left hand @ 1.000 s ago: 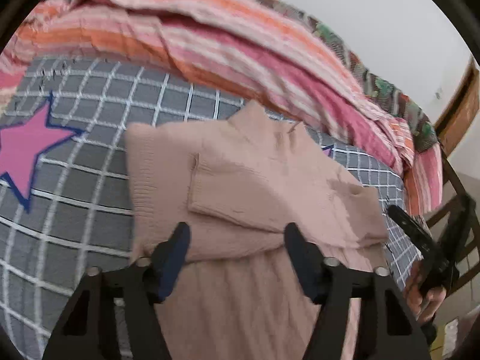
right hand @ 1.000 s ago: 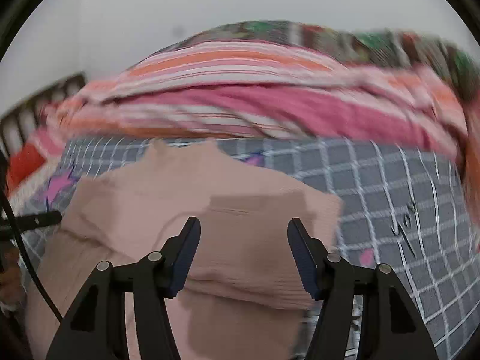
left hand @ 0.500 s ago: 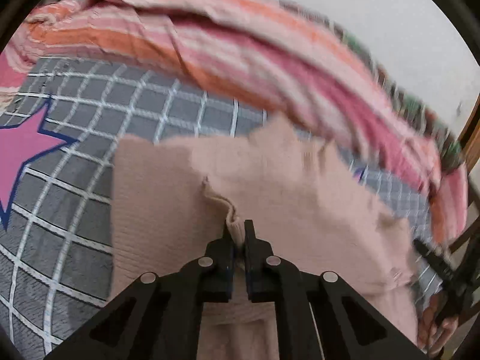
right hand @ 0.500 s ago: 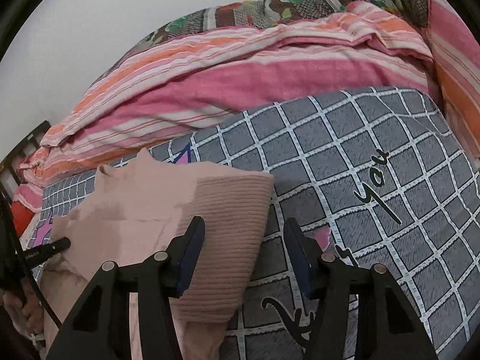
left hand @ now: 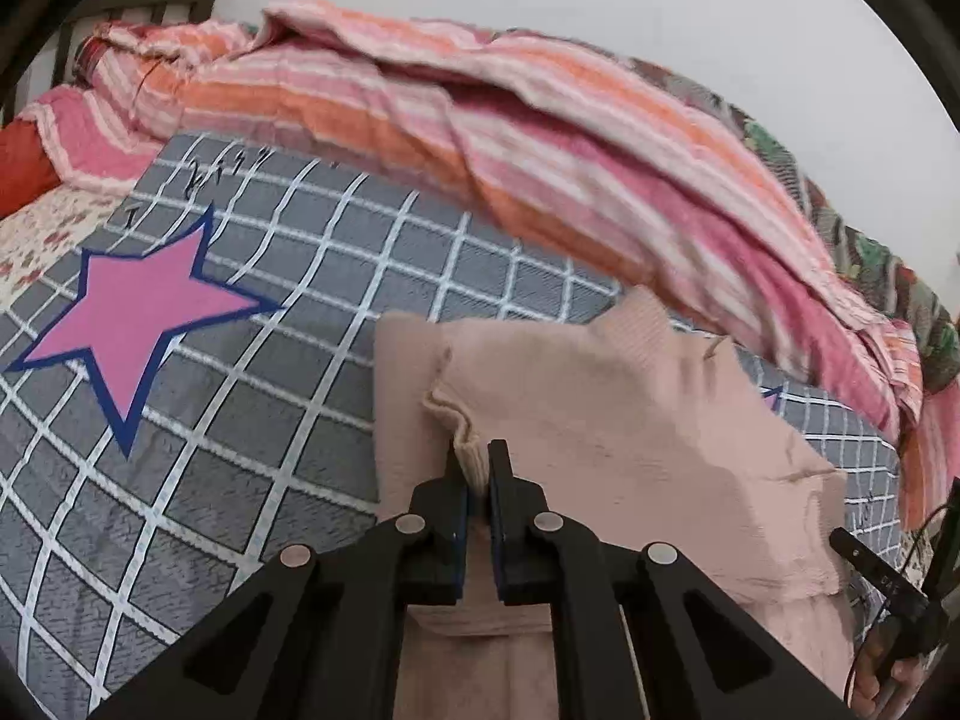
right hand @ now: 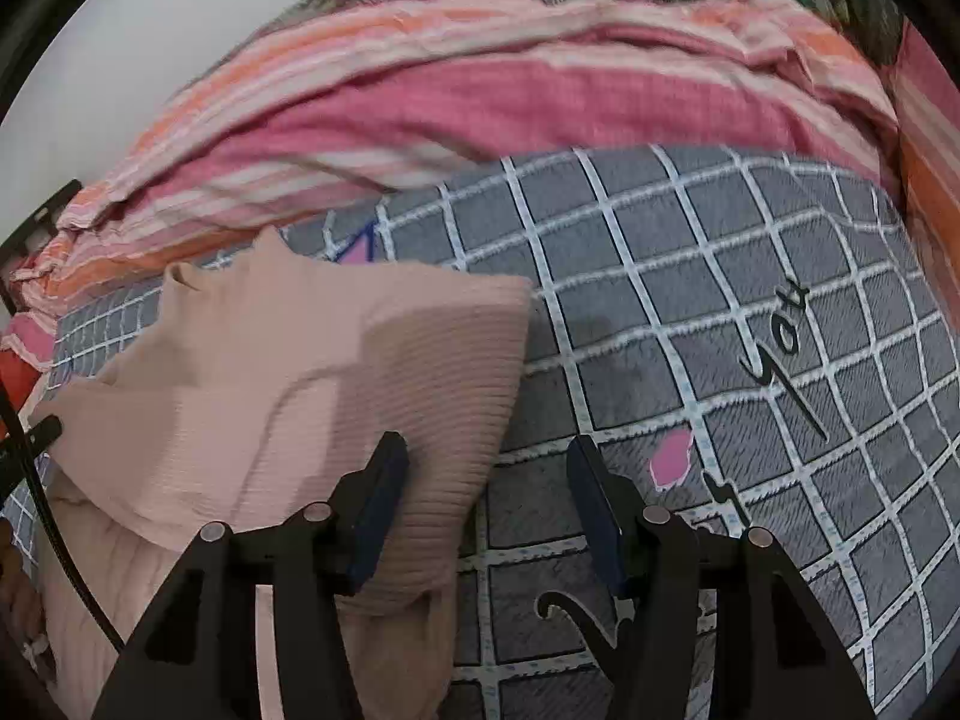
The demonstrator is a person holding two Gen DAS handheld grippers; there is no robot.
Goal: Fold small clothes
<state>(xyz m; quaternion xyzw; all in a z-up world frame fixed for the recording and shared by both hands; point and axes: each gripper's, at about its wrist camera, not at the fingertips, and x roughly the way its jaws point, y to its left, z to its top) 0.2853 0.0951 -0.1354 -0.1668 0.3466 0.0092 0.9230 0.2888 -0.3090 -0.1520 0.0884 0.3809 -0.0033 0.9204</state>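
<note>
Left of the pink sweater point(left hand: 630, 438), a pink star point(left hand: 144, 312) marks the grey checked bedspread point(left hand: 240, 480) the sweater lies on. At the sweater's folded sleeve cuff, the left gripper point(left hand: 477, 468) is clamped on the knit. At its right edge, the right gripper point(right hand: 486, 480) stands apart, one finger over the ribbed fabric. Beyond it lies a striped blanket point(right hand: 480, 108).

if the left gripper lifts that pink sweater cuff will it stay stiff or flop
Likely floppy: the cuff already bunches between the left gripper's shut jaws. The knit sweater looks thick, so it should drape and drag, and probably won't slip on the fuzzy blanket.
</note>
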